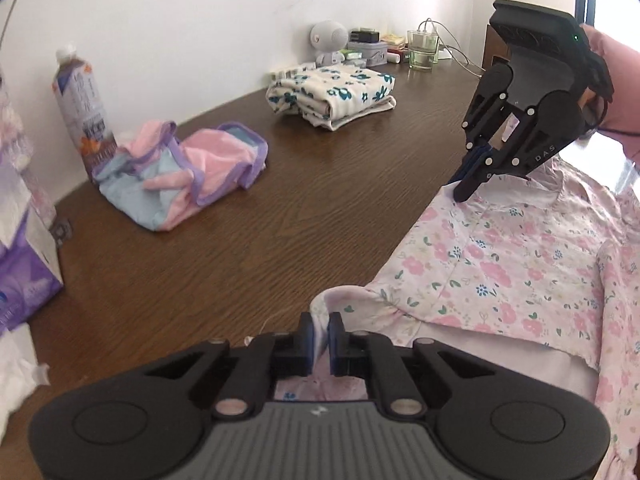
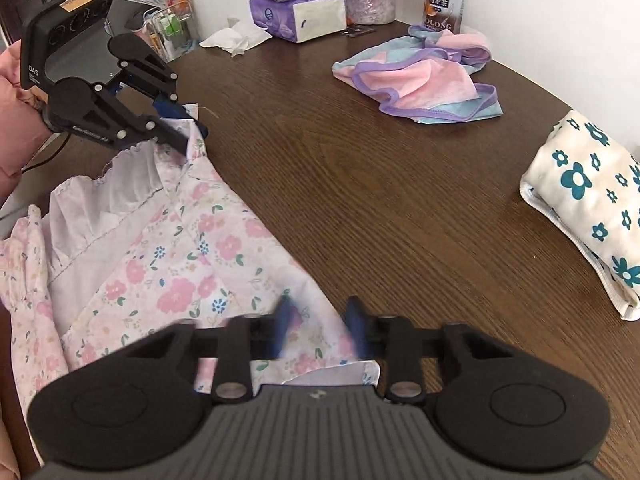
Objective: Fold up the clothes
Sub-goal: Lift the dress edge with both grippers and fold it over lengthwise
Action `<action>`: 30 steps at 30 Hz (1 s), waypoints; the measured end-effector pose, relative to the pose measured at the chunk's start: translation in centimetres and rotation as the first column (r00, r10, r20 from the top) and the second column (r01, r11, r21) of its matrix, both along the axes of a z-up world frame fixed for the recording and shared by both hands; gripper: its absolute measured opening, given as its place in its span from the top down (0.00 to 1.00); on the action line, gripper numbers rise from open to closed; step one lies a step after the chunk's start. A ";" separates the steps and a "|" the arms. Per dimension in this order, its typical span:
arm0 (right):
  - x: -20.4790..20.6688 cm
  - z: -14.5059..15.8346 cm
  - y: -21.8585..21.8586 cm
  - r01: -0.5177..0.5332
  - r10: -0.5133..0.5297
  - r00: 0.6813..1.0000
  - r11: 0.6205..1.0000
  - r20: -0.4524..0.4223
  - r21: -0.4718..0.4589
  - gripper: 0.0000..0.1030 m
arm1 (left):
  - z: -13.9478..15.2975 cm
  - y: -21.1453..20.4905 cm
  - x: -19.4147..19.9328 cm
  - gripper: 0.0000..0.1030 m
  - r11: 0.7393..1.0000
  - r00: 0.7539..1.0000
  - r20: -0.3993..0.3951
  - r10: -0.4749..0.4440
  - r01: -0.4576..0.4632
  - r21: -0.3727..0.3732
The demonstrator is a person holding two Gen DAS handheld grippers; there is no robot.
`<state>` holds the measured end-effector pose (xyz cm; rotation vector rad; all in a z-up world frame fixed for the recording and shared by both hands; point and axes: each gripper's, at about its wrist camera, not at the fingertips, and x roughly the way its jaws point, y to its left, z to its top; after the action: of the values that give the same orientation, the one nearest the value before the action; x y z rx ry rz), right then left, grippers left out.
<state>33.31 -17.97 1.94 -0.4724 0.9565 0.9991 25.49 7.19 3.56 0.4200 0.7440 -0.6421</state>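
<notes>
A pink floral shirt [image 1: 500, 264] lies at the near edge of the brown table [image 1: 280, 208]. My left gripper [image 1: 320, 336] is shut on the shirt's hem corner. It shows in the right wrist view [image 2: 188, 128] pinching that corner. My right gripper [image 2: 320, 320] stands open over the shirt [image 2: 180, 272] at its other end, fingers [image 2: 286, 316] blurred, with cloth between them. In the left wrist view the right gripper [image 1: 466, 188] points down onto the shirt near the collar.
A crumpled pink, blue and purple cloth [image 1: 184, 176] and a folded cream garment with blue flowers [image 1: 332, 94] lie on the table. A tea bottle [image 1: 82, 108], tissue packs [image 2: 300, 4], a glass [image 1: 422, 52] and small items stand along the wall.
</notes>
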 end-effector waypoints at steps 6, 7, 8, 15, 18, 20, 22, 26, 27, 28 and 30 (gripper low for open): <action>-4.7 2.7 -0.2 -0.035 0.034 0.981 0.999 0.189 0.006 0.98 | 2.0 -1.4 -5.9 0.98 0.994 0.974 0.222 -0.040 0.016 0.111; -5.9 3.3 -0.3 -0.043 0.040 0.972 0.999 0.230 0.007 0.98 | 2.2 -1.6 -7.5 0.98 0.992 0.965 0.259 -0.049 0.016 0.128; -7.3 3.9 -0.4 -0.052 0.049 0.961 0.999 0.271 0.005 0.98 | 2.4 -1.8 -9.1 0.98 0.989 0.956 0.289 -0.059 0.017 0.146; -18.2 4.3 -1.0 -0.127 0.162 0.853 0.986 0.496 -0.104 0.98 | 1.6 -3.0 -17.1 0.97 0.983 0.938 0.330 -0.108 0.051 0.175; -21.2 2.6 -0.8 -0.150 0.206 0.840 0.977 0.501 -0.150 0.98 | 0.1 -3.5 -19.0 0.97 0.982 0.950 0.293 -0.111 0.061 0.176; -22.5 1.7 -0.6 -0.158 0.218 0.839 0.974 0.499 -0.159 0.98 | -0.6 -3.9 -20.2 0.97 0.982 0.955 0.275 -0.114 0.066 0.177; -23.6 1.0 -0.5 -0.161 0.223 0.838 0.973 0.499 -0.165 0.98 | -0.9 -4.0 -21.1 0.97 0.983 0.955 0.274 -0.110 0.064 0.174; -25.0 0.1 -0.5 -0.144 0.220 0.831 0.972 0.511 -0.184 0.98 | -0.8 -3.6 -21.7 0.89 0.989 0.965 0.252 -0.072 0.035 0.147; -25.0 -0.1 -0.6 -0.134 0.209 0.836 0.974 0.507 -0.181 0.98 | -0.8 -3.4 -21.8 0.86 0.990 0.968 0.246 -0.059 0.026 0.139; -25.0 -0.3 -0.6 -0.123 0.196 0.842 0.977 0.503 -0.176 0.97 | -0.5 -3.1 -21.9 0.79 0.993 0.969 0.242 -0.041 0.012 0.120; -25.0 -0.3 -1.1 -0.092 0.151 0.858 0.985 0.490 -0.143 0.92 | 0.5 -2.0 -22.2 0.69 1.000 0.971 0.240 -0.003 -0.004 0.030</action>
<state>8.31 -19.11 1.67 -0.8526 0.5178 0.8732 3.24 5.14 4.02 0.5150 0.5240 -0.5685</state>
